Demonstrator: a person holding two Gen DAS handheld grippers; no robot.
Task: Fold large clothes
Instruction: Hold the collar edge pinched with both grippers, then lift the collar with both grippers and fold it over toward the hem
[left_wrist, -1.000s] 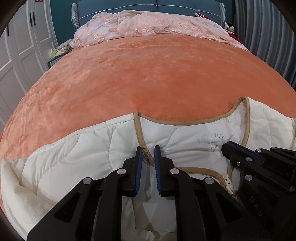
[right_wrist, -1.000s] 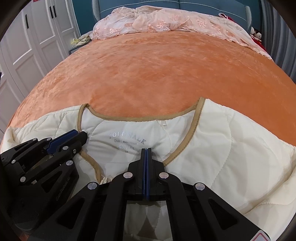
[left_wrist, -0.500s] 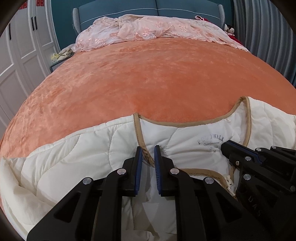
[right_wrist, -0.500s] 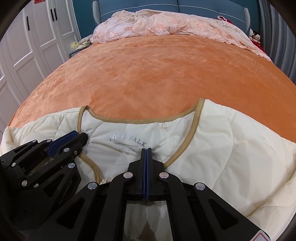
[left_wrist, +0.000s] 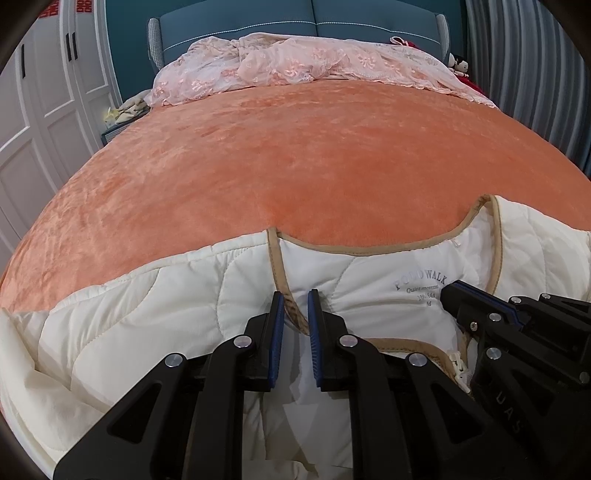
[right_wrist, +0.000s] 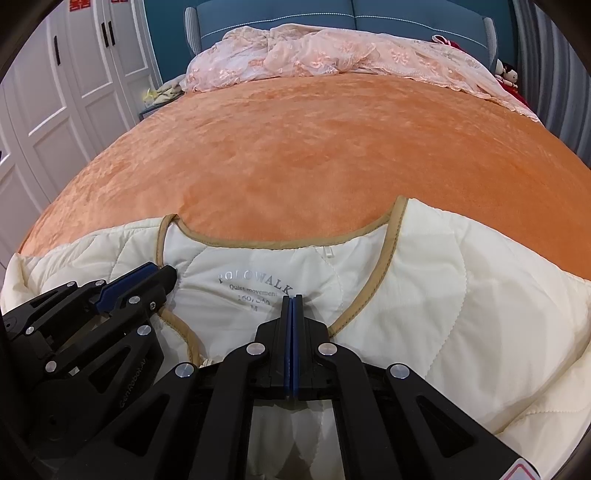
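Note:
A cream quilted jacket (left_wrist: 155, 306) with tan trim lies on the orange bedspread (left_wrist: 295, 155), neckline facing the headboard; it also shows in the right wrist view (right_wrist: 461, 295). My left gripper (left_wrist: 296, 295) is slightly open, its jaws either side of the tan trim of the left front edge by the collar. My right gripper (right_wrist: 291, 298) is shut with its tips over the inner lining by the printed size label (right_wrist: 255, 286); I cannot tell whether fabric is pinched. Each gripper shows in the other's view, the right (left_wrist: 448, 291) and the left (right_wrist: 162, 271).
A pink lace cover (left_wrist: 303, 62) is heaped at the blue headboard (left_wrist: 295, 22). White wardrobe doors (left_wrist: 40, 110) stand on the left, grey curtains (left_wrist: 532, 70) on the right. A bedside table with small items (left_wrist: 122, 110) is at the far left.
Both grippers have tilted up a little, so more of the headboard shows. The jacket and the jaw openings look unchanged.

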